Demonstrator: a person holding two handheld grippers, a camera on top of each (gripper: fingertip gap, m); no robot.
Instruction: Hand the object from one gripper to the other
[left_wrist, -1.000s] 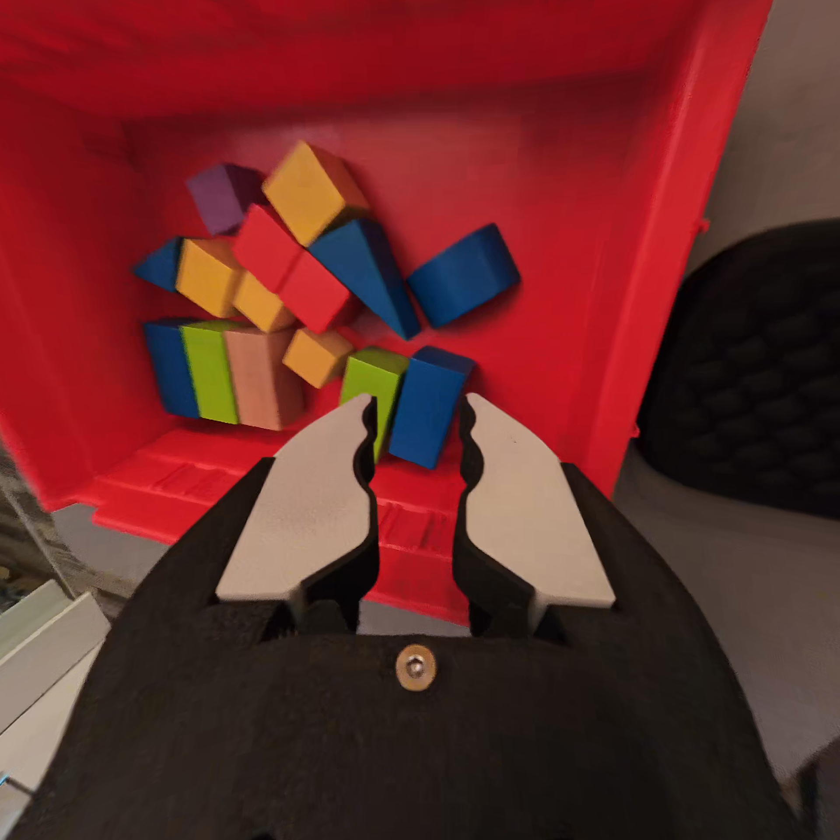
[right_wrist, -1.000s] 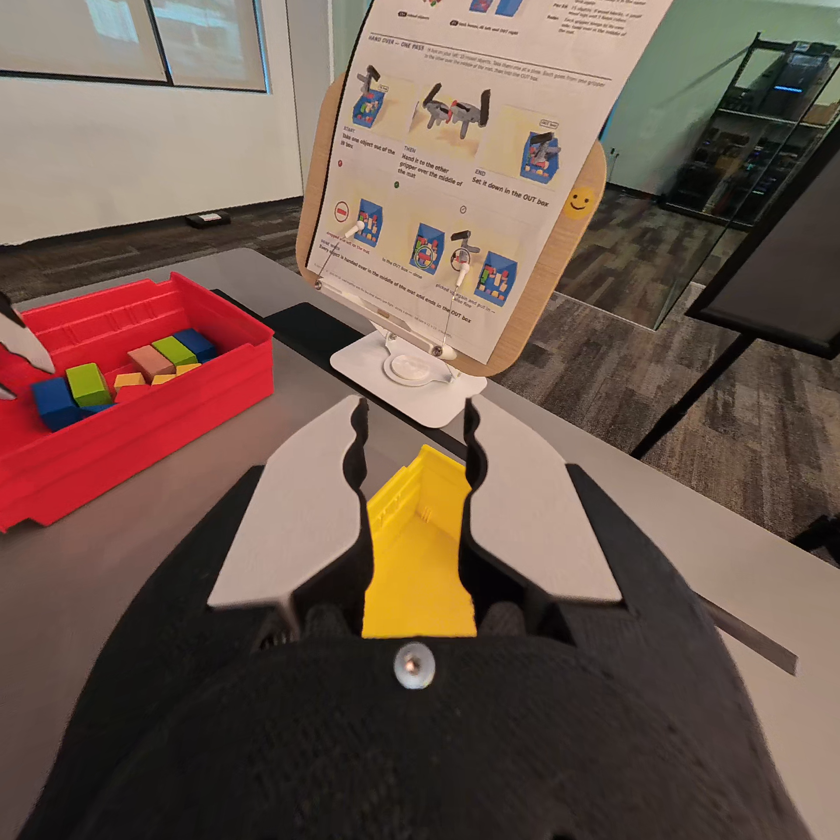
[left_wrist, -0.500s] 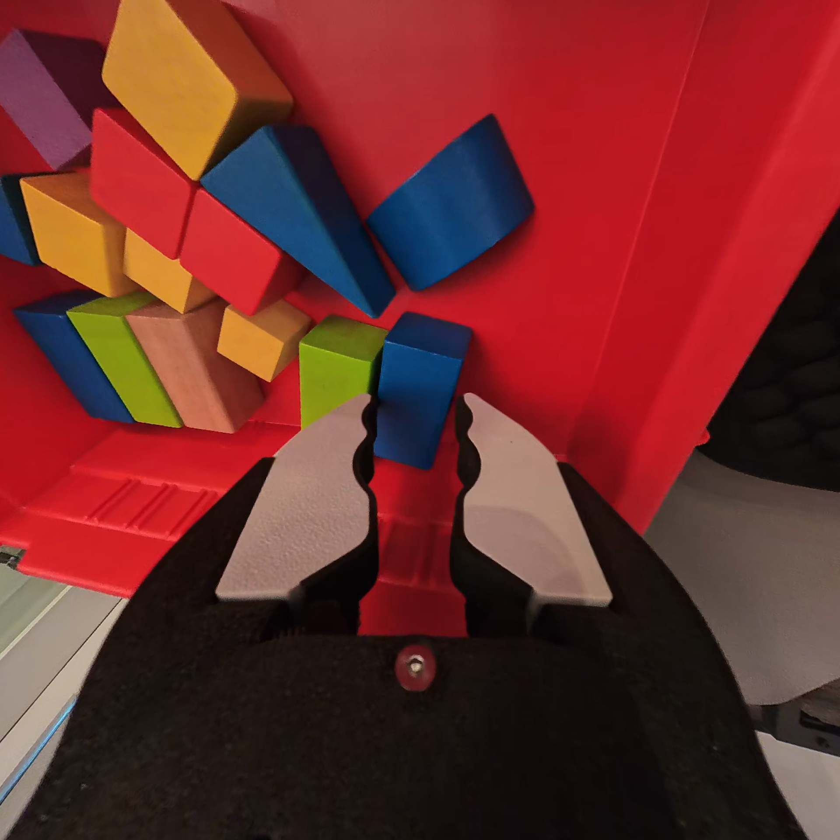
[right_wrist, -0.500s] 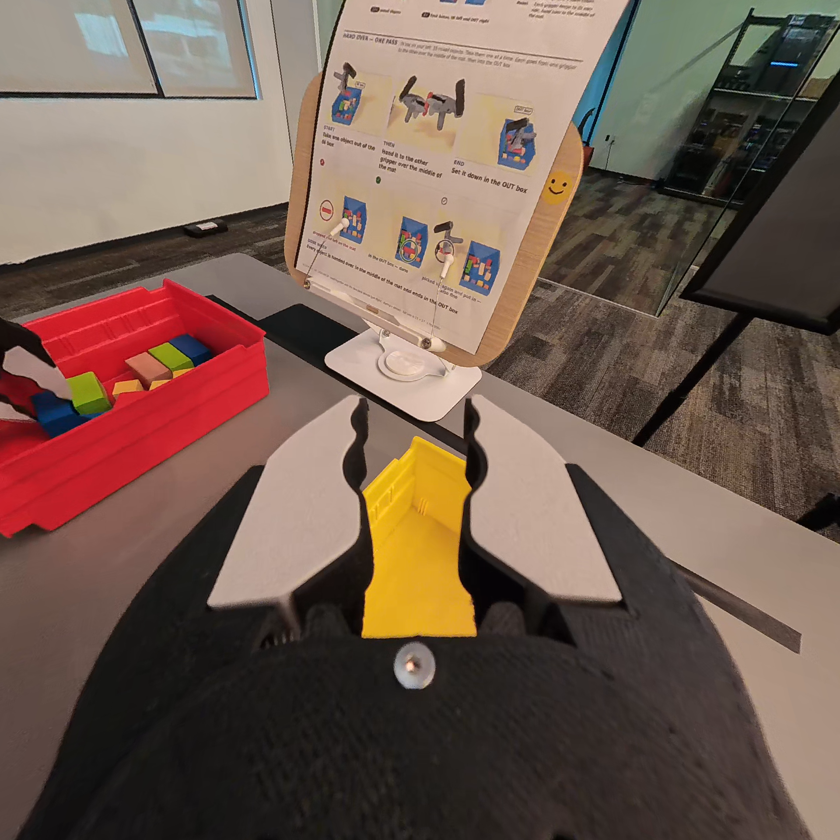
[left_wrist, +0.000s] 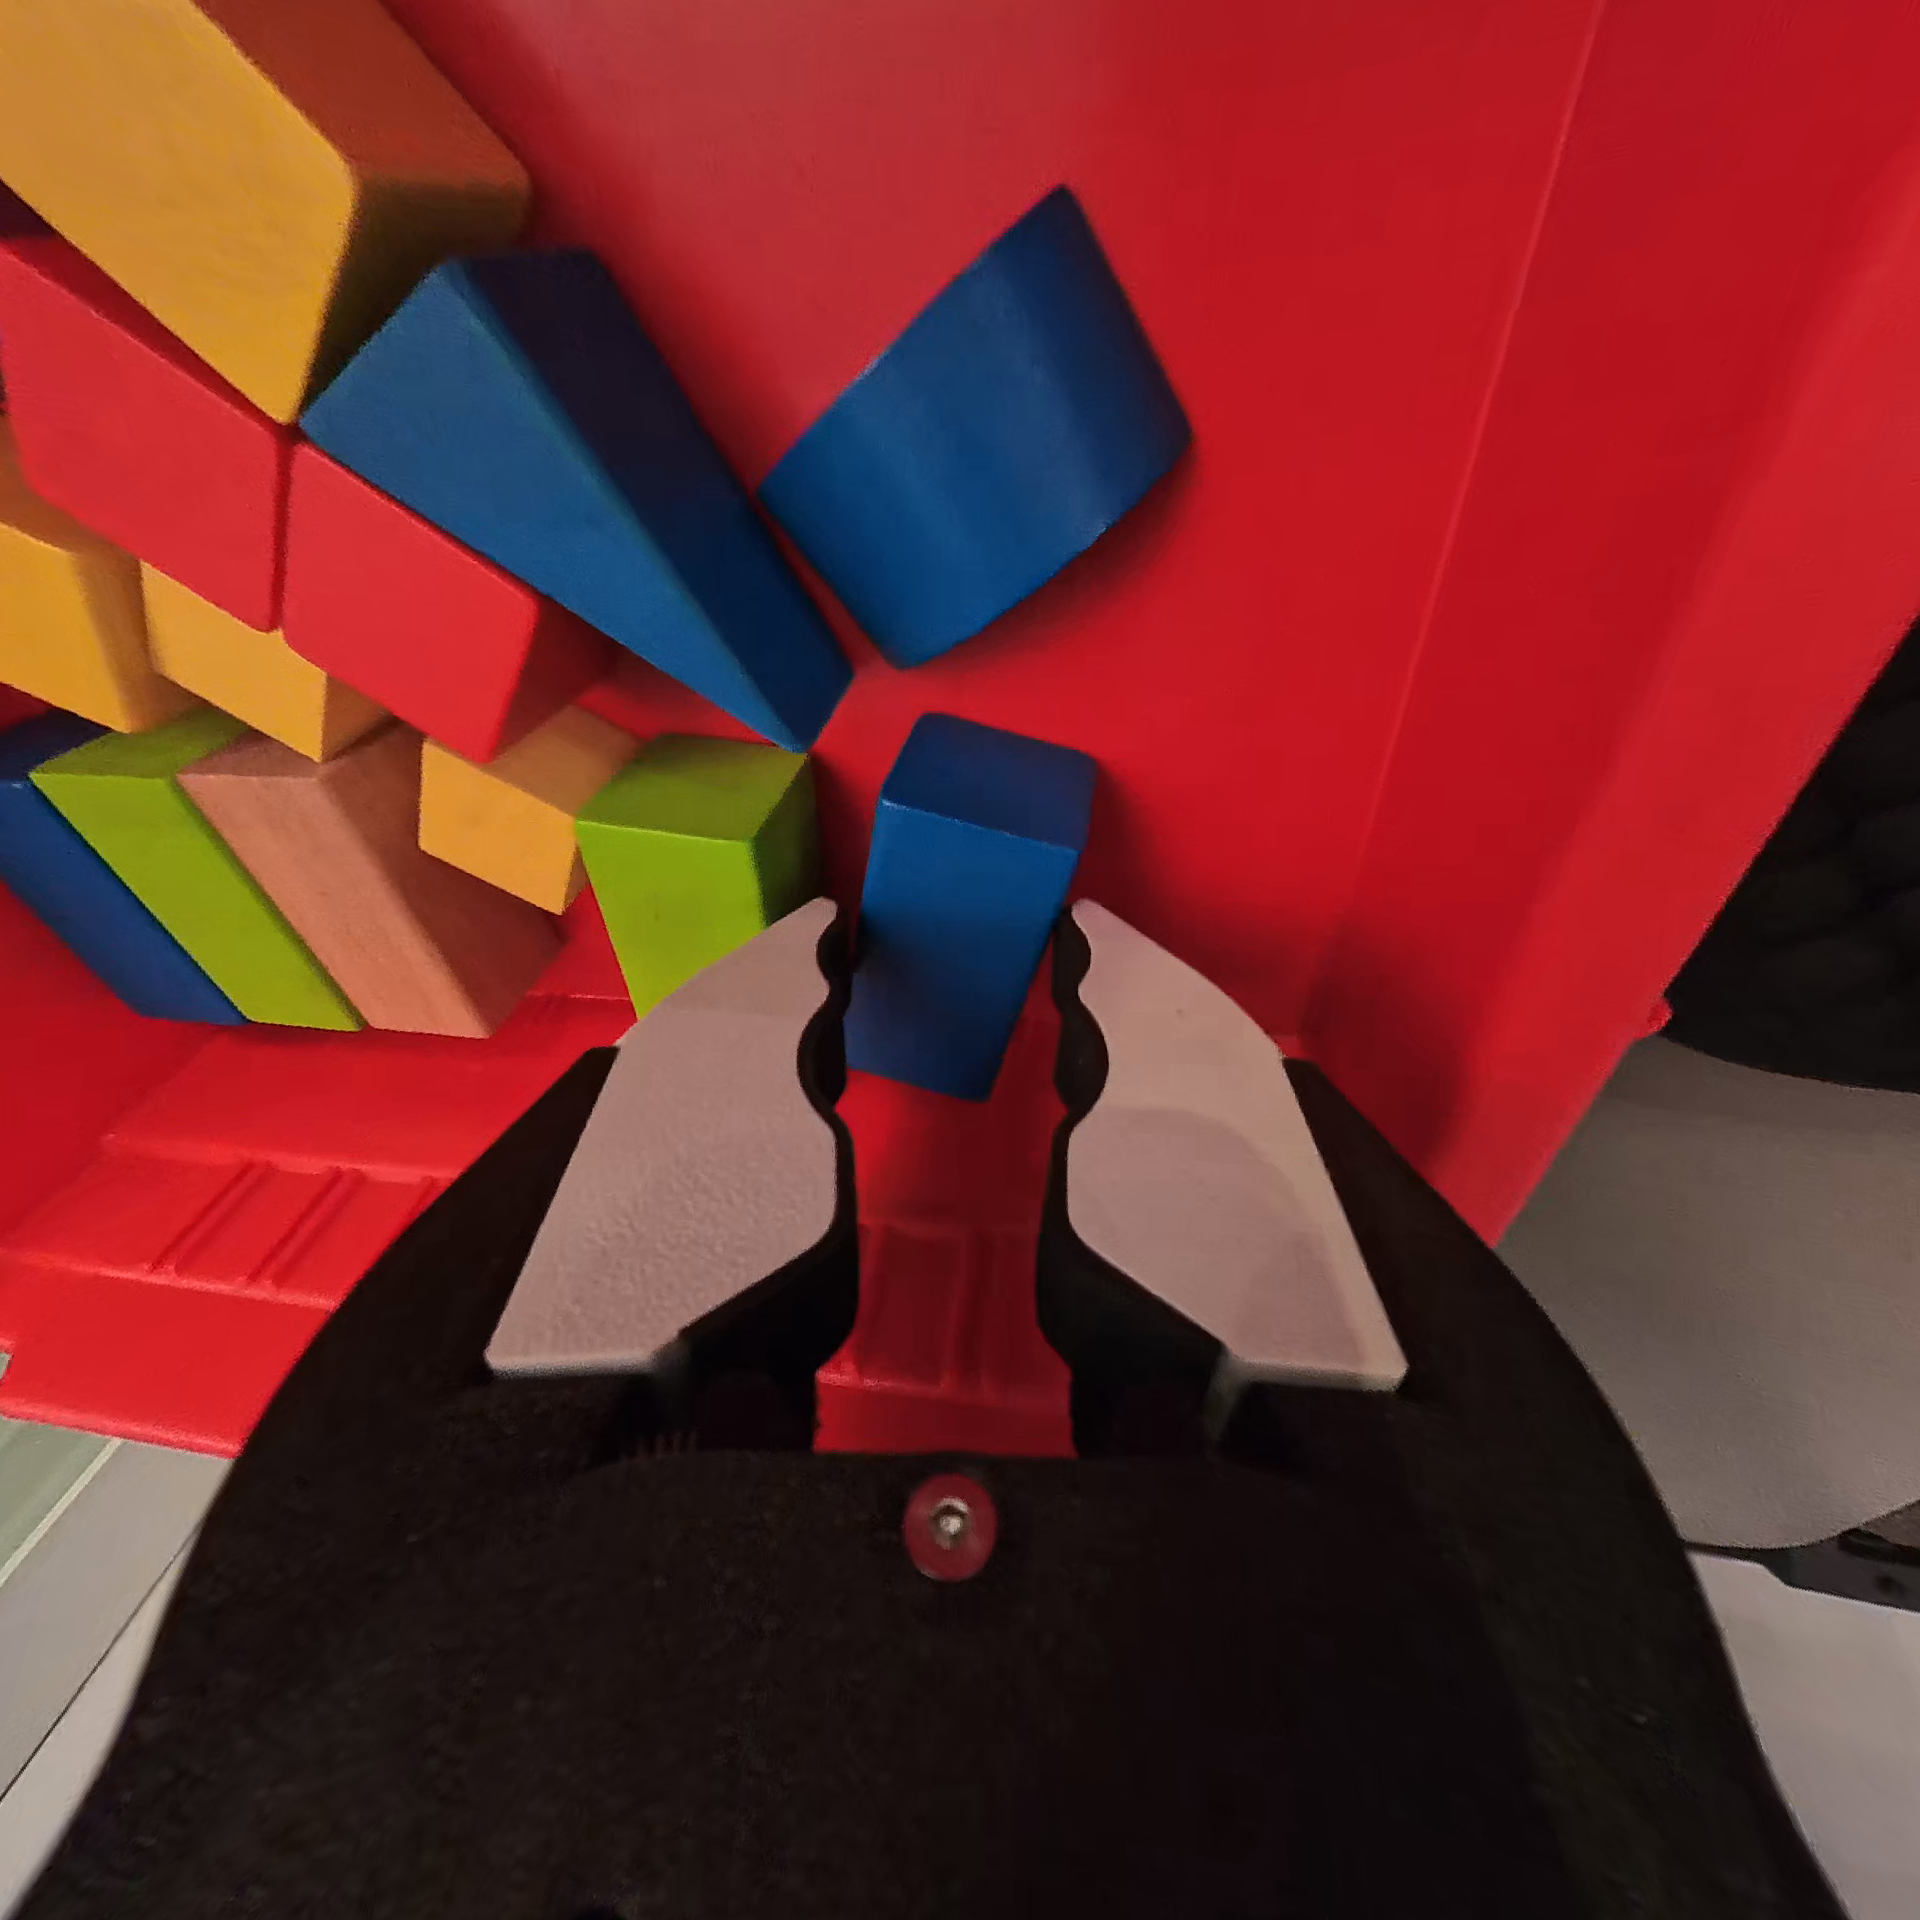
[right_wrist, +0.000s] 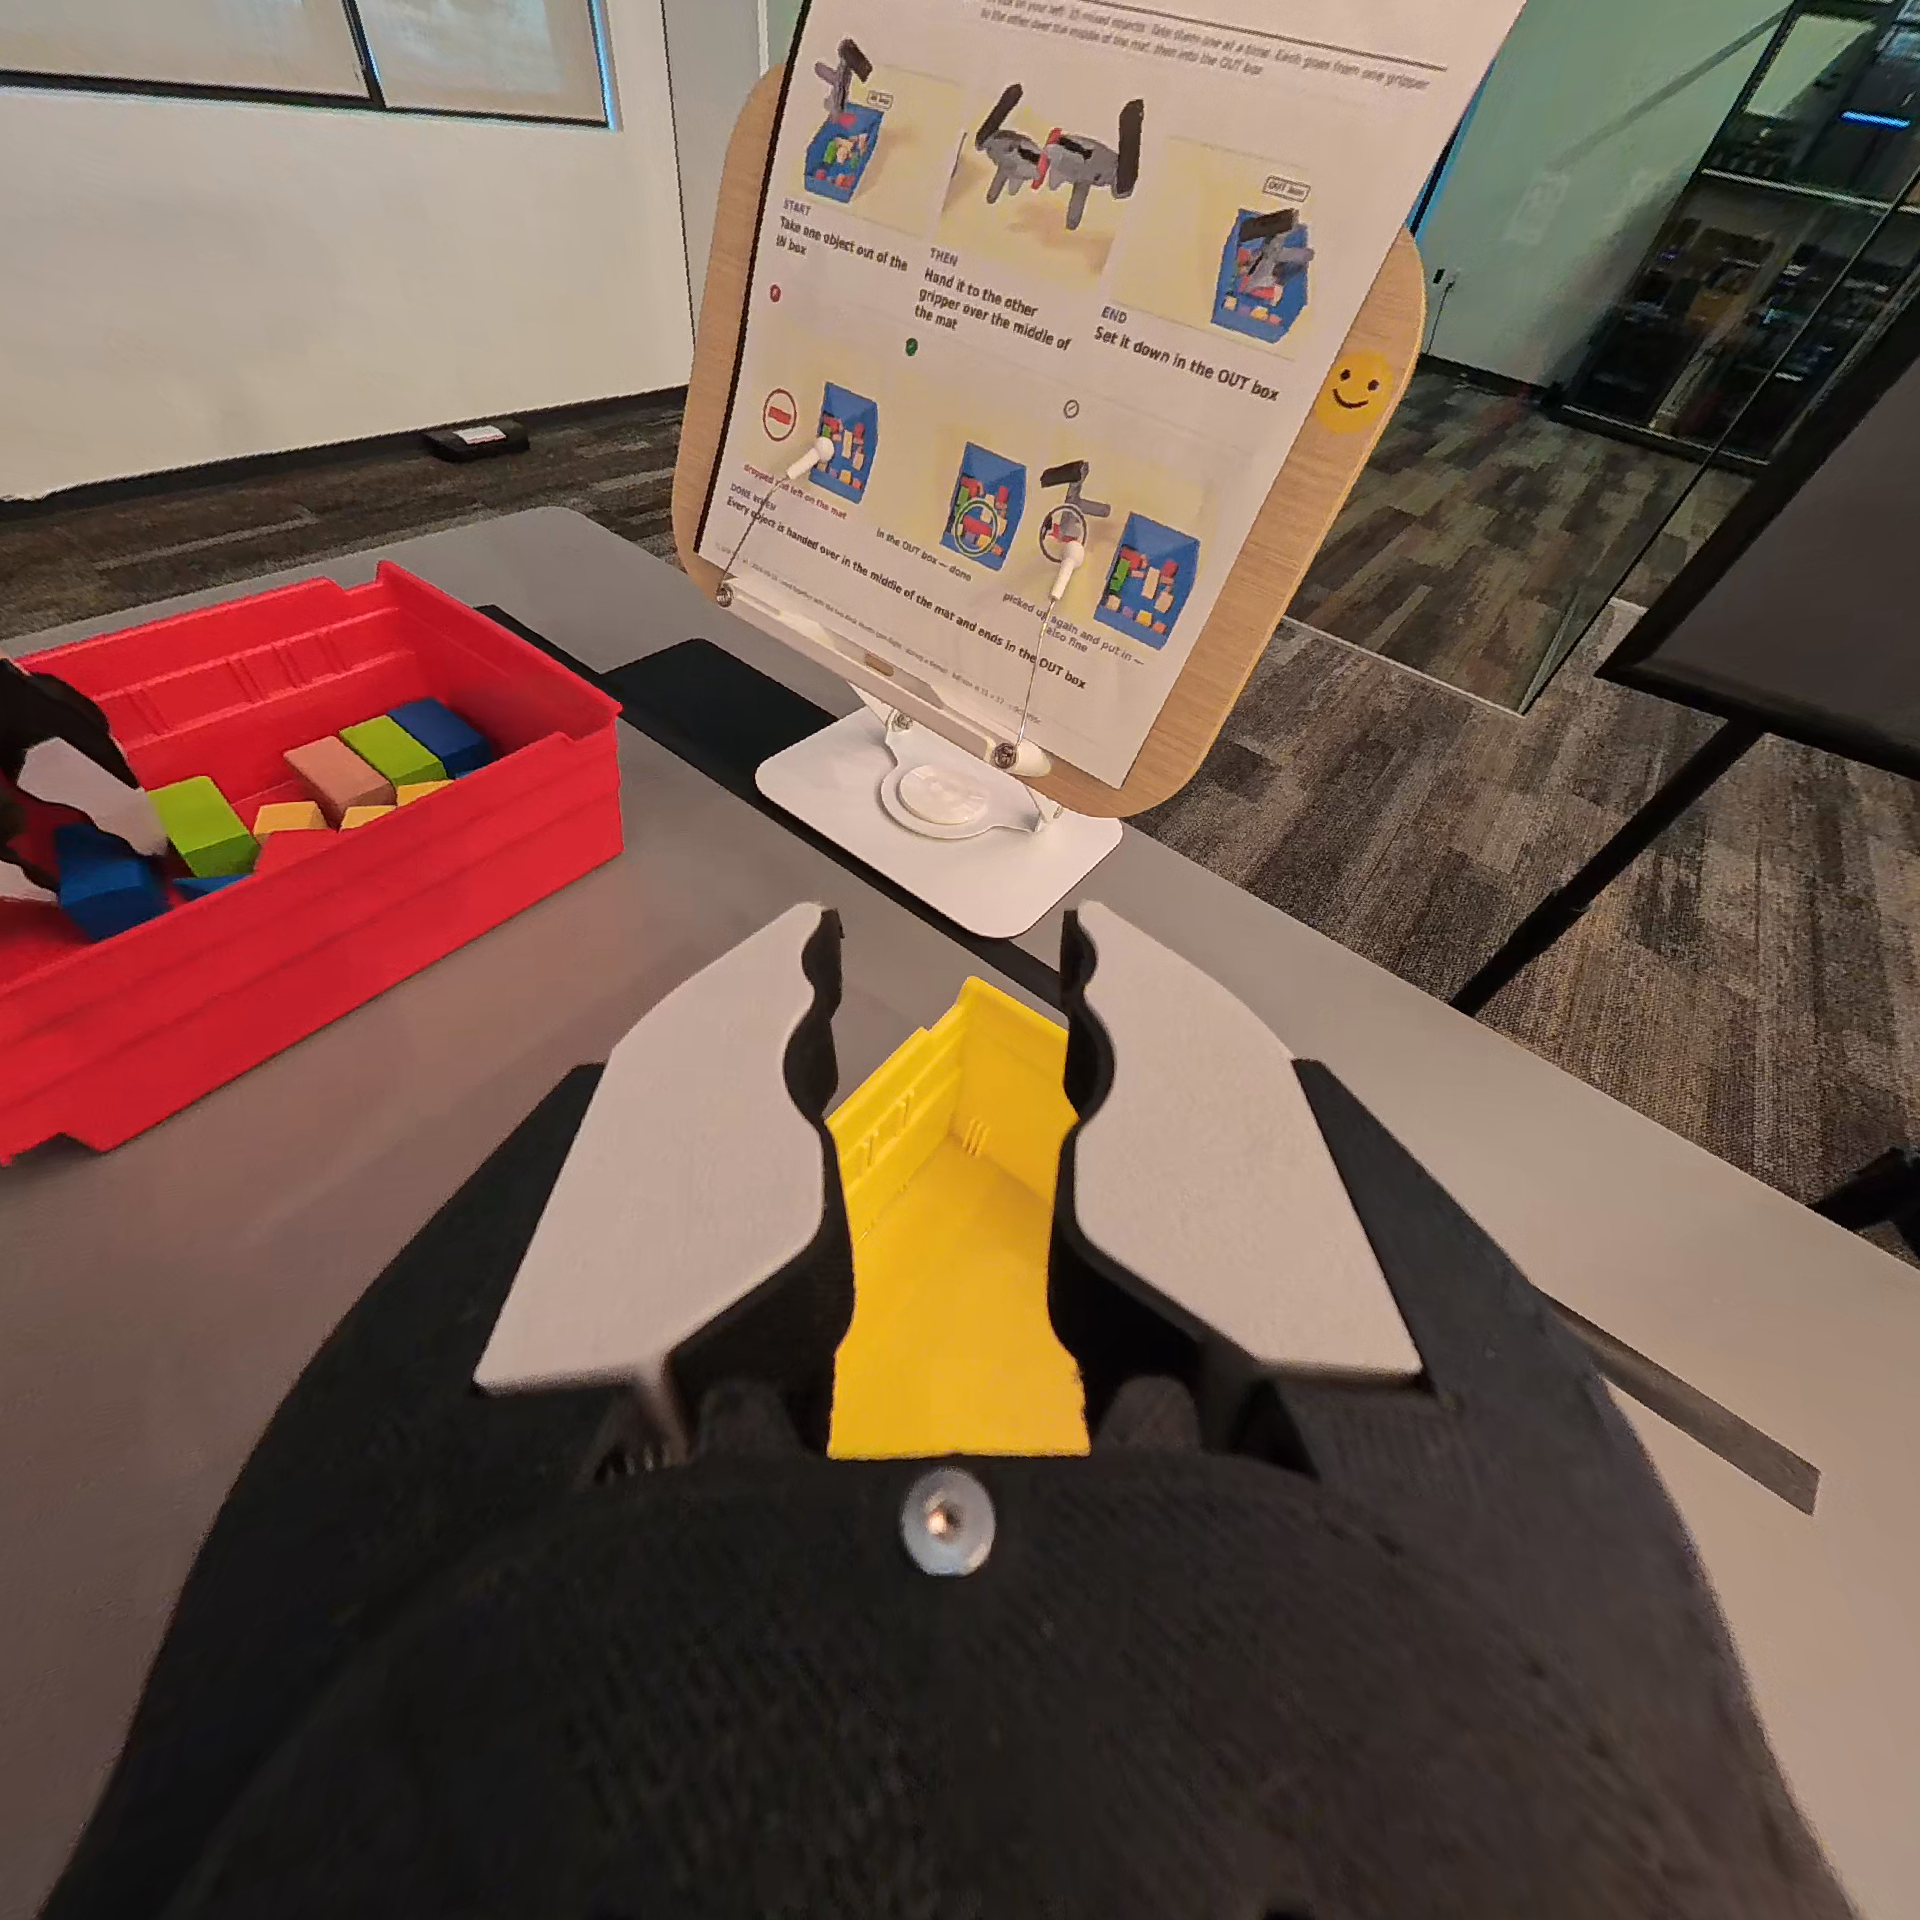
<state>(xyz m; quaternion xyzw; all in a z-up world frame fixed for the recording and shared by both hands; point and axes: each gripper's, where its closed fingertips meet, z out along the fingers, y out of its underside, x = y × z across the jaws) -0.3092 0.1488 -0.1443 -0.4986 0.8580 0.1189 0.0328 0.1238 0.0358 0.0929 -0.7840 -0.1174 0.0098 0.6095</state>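
Left gripper (left_wrist: 948, 925) has dropped into red bin (left_wrist: 1351, 312), jaws apart, now straddling blue block (left_wrist: 966, 904). Pickup looks imminent. Right gripper (right_wrist: 948, 935) waits open above yellow bin (right_wrist: 956, 1195).

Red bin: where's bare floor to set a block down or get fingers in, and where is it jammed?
In the left wrist view, the red bin has bare floor along its right wall, beside the curved blue block. The left side is crowded with touching blocks. The left gripper straddles the blue rectangular block; the green block stands close beside its left finger.
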